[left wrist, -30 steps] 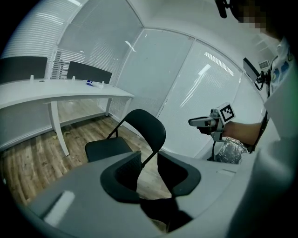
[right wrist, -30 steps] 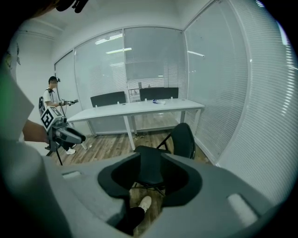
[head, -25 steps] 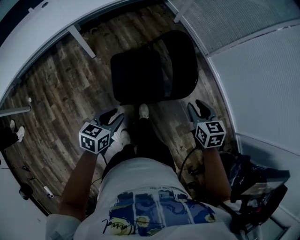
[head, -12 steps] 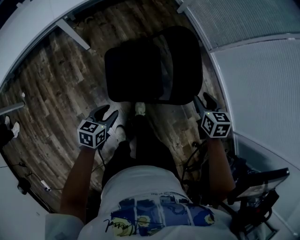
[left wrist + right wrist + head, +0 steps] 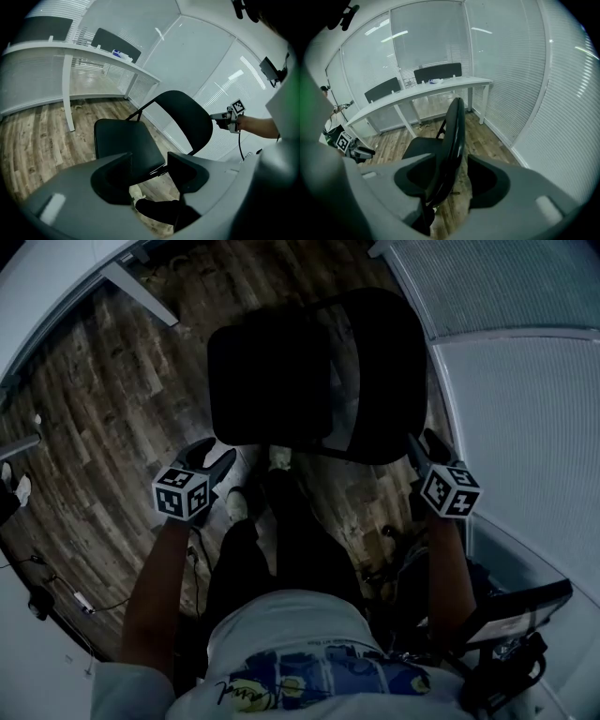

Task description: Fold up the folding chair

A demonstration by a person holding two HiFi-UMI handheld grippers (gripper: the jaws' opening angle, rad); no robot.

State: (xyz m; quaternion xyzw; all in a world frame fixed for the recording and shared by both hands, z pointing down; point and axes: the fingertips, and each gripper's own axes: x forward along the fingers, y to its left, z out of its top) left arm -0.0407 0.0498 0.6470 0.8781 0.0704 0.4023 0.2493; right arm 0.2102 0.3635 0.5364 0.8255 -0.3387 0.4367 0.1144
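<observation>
The folding chair (image 5: 309,371) is standing unfolded on the floor (image 5: 112,418) at upper centre, and we are flanking it to swing it shut. Both jaws have just been opening: our right hand-held gripper (image 5: 424,444) is straddling the backrest (image 5: 454,131) edge unclamped, while our left hand-held gripper (image 5: 214,457) is hanging released beside the seat (image 5: 124,138), empty.

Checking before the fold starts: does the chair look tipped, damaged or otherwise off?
Nothing stands out. The folding chair stands upright and unfolded on the wood floor, seat roughly level, with no damage visible.
</observation>
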